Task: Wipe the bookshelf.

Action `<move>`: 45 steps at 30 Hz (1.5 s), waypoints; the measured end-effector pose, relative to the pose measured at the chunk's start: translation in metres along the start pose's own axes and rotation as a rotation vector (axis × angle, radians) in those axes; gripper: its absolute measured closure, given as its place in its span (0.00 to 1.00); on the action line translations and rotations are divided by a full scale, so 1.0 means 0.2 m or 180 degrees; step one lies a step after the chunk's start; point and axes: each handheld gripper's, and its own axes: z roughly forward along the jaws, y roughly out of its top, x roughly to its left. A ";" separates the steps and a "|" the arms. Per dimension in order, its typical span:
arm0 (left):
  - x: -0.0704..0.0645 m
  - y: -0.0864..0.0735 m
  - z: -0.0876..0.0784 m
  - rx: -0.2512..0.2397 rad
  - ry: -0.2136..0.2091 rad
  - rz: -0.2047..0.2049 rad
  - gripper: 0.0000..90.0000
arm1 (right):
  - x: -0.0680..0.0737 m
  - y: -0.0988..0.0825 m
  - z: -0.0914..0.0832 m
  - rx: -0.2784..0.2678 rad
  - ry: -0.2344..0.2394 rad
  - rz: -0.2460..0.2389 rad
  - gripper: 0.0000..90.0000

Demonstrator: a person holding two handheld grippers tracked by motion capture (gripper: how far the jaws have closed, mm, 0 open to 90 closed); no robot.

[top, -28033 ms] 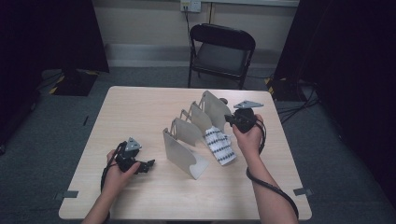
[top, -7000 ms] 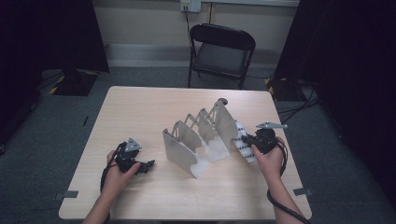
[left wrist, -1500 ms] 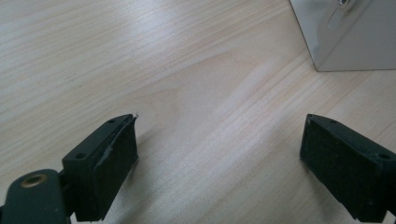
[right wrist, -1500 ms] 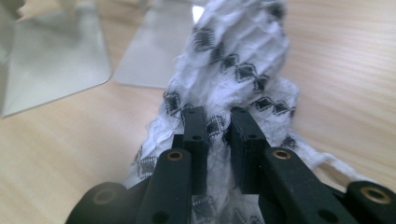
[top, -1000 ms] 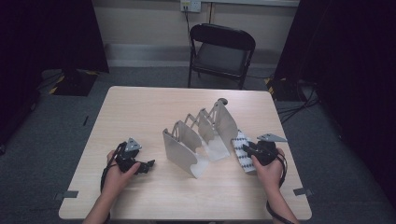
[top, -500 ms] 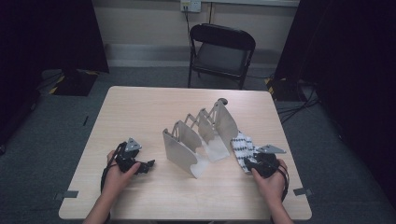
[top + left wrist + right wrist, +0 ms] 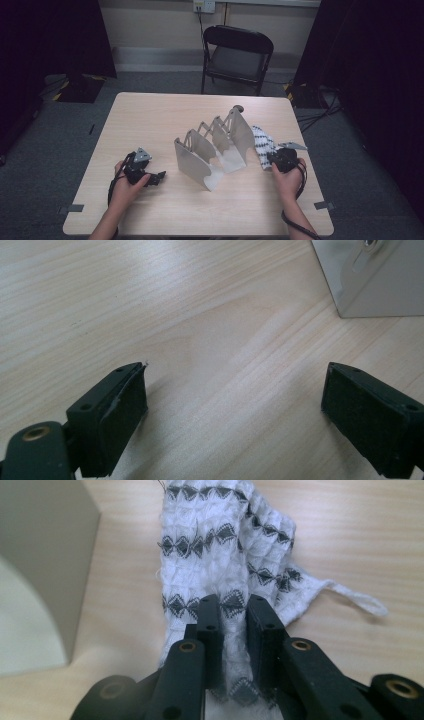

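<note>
Right gripper [image 7: 234, 605] low over table, pinching white patterned cloth [image 7: 225, 550]; jaws just closing.

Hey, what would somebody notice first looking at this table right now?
Probably the folding metal rack standing in the middle of the wooden table, its panels fanned out like an accordion. Just right of it lies a white cloth with black diamond rows, which the right hand-held gripper has just closed on, pinching a fold. The left hand-held gripper rests open on bare wood.
</note>
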 end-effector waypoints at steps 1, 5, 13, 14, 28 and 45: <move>0.00 0.00 0.00 -0.0007 0.0005 -0.0001 0.12 | -0.01 0.02 0.01 0.0023 0.0010 0.0040 0.85; 0.00 0.00 0.00 -0.0004 0.0008 -0.0008 0.12 | -0.02 0.03 0.02 0.0023 0.0070 0.0076 0.68; 0.00 0.00 0.00 0.0015 0.0008 0.0013 0.12 | -0.01 -0.02 -0.05 -0.0075 0.0292 -0.0107 0.43; 0.00 0.00 0.00 0.0001 0.0006 -0.0004 0.12 | -0.01 -0.02 -0.06 -0.0084 0.0321 -0.0121 0.42; 0.00 0.00 0.00 0.0002 0.0015 -0.0010 0.12 | 0.04 -0.08 -0.16 -0.0079 0.0527 -0.0286 0.28; -0.01 0.00 0.00 -0.0006 0.0023 -0.0020 0.12 | 0.08 -0.17 -0.23 -0.0035 0.0760 -0.0364 0.21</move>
